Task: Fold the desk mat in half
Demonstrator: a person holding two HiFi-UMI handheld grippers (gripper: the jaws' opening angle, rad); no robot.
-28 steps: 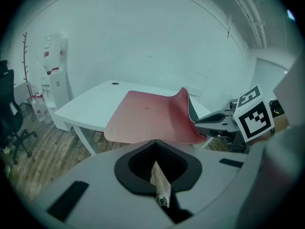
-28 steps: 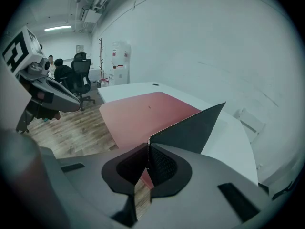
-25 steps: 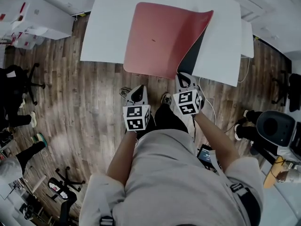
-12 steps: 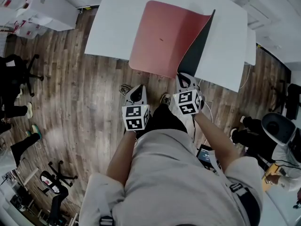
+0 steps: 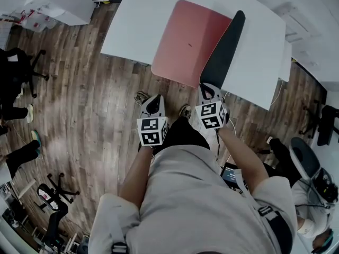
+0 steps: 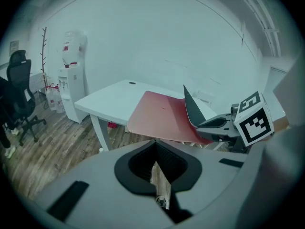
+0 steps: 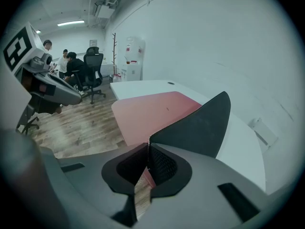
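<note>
- Desk mat (image 5: 188,44) looks limp and light (red face, black underside); best held at corners.
- Right claw (image 7: 148,147) pinches its lifted corner at the tabletop (image 5: 132,25)'s near edge; left claw (image 6: 155,149) closed, empty.

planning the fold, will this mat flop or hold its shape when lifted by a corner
Probably bendy but not limp: held at one corner by the right gripper, the mat stands up along its right side as one smooth flap, not drooping. Likely light, since a single corner pinch raises that much.

desk mat (image 5: 186,46) on table (image 5: 137,20), right edge raised in right tongs (image 5: 208,87).
</note>
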